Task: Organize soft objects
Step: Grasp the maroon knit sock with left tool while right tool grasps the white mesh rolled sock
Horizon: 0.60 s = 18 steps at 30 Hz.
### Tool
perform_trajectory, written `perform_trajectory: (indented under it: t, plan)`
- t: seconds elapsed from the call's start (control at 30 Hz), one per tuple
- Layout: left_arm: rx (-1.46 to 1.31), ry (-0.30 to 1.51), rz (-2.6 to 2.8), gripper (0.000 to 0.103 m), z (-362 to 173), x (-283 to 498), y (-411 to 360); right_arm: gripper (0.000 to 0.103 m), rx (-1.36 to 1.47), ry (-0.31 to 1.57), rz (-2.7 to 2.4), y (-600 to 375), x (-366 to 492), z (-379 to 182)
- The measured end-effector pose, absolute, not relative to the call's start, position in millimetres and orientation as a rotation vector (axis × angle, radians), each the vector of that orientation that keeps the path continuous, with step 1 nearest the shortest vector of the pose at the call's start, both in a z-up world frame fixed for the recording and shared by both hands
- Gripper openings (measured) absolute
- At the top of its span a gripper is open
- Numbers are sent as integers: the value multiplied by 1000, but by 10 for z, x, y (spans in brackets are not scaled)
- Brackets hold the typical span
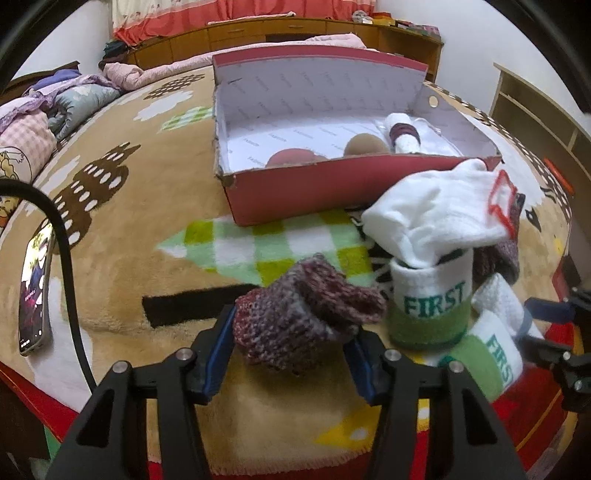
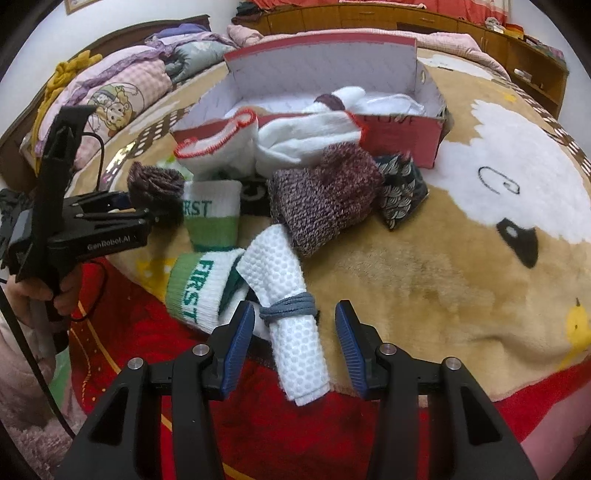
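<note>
Maroon knit sock (image 1: 299,314) pinched in left hand-held gripper (image 1: 291,354); right hand-held gripper (image 2: 295,347) spread around white waffle roll (image 2: 291,325)

Bedroom: white walls (image 1: 469,40), long wooden cabinet (image 1: 280,35), open wooden shelving (image 1: 535,107).

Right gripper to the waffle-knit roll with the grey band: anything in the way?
Nothing visible. The right gripper is open with the white waffle-knit roll already between its fingers. The FIRST sock touches the roll's left side near the left finger, so it may get pinched too.
</note>
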<state>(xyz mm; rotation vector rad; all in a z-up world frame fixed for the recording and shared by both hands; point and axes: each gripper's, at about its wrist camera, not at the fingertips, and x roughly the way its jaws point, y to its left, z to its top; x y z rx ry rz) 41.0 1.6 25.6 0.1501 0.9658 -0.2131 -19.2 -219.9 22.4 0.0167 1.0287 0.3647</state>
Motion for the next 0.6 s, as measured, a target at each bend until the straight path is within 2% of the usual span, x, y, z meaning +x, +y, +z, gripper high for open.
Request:
perform_trajectory:
  t: [0.17,0.33,0.6]
  plan:
    - [122,968,-217,51,227,438,61,47,10,1041,358,-2170,-163,158]
    - [98,960,-216,44,228,441,90,36,11,1037,354,-2152,-151,166]
    - [55,958,-213,36,273,411,145,29,19,1023,367,-2141,-196,170]
